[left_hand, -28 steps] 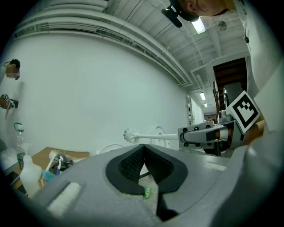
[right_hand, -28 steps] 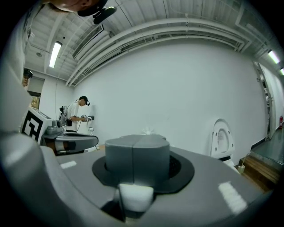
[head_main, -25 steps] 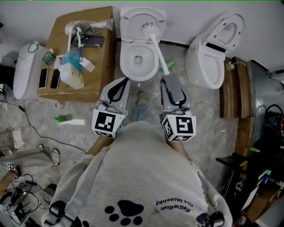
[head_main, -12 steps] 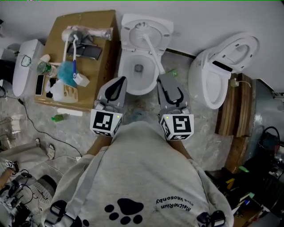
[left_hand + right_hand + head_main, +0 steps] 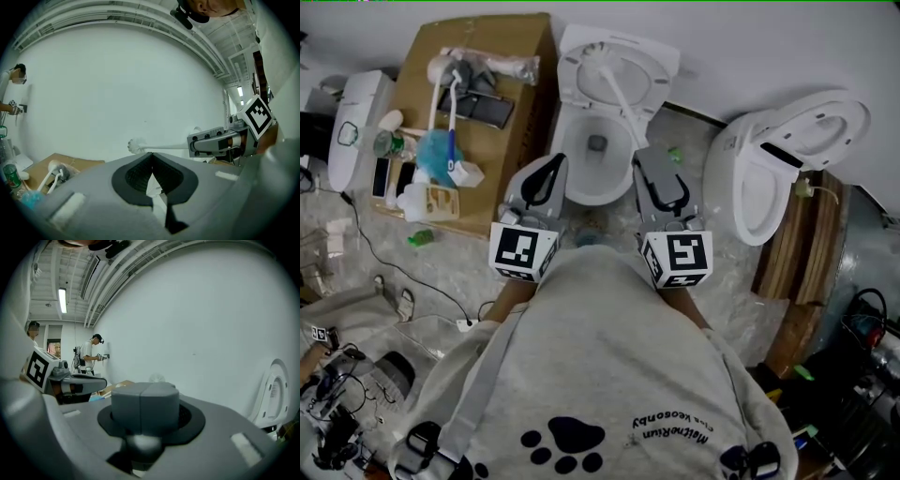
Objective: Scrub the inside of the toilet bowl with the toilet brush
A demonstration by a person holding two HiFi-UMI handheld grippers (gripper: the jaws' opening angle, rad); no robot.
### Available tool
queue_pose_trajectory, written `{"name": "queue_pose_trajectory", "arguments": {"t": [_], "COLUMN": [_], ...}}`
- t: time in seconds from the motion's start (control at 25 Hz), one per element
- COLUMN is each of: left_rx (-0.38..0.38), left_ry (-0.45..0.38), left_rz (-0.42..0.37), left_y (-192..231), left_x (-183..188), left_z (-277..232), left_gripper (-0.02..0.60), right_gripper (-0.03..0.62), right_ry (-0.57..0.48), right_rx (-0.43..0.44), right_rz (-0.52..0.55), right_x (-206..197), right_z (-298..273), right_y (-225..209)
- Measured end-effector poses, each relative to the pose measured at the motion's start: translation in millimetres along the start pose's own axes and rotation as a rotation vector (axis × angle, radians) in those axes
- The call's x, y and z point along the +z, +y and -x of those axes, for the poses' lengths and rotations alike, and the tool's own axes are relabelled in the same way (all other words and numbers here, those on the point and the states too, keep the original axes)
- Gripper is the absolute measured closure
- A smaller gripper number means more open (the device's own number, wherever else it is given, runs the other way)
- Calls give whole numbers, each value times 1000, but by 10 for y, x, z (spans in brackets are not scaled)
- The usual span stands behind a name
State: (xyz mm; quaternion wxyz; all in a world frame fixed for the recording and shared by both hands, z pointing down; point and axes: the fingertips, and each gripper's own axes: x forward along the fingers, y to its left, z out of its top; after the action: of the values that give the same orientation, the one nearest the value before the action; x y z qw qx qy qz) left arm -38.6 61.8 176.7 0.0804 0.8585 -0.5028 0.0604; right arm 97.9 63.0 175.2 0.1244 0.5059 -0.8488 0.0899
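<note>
A brown cardboard box [image 5: 514,173] sits on the floor at the left, with bottles and brushes lying on top. Just beside it is the grey left gripper [image 5: 553,165]. Its 2 jaws are pressed together at the tips and it holds nothing.

In the middle stands a white toilet [image 5: 574,183] with its lid up. The left gripper is by the bowl's left edge.

A long white toilet brush [image 5: 617,96] reaches over the bowl. Its bristly head is up at the back, near the raised lid, not down by the water. I cannot tell if it touches the toilet.

The grey right gripper [image 5: 644,156] is by the bowl's right edge. Its jaws are closed tight on the end of the brush handle.

Further right, 1 more white toilet [image 5: 748,192] stands with its lid up.
</note>
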Motion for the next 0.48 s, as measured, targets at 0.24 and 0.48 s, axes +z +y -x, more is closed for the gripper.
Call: {"name": "queue_pose_trajectory", "arguments": {"t": [0.24,0.48], "left_rx": [-18,-54], "left_ry": [6,42], "left_rz": [-4,12], "left_y": [12,103], "left_x": [27,-16], "left_z": [-67,-117], "left_gripper": [584,584], "right_gripper": [447,447], "right_ry": [17,32], "right_rx": [6,-13], "right_rz": [-23,-45], "right_x": [-28,-31], "right_z": [-74,-134], "right_y": [-23,14]}}
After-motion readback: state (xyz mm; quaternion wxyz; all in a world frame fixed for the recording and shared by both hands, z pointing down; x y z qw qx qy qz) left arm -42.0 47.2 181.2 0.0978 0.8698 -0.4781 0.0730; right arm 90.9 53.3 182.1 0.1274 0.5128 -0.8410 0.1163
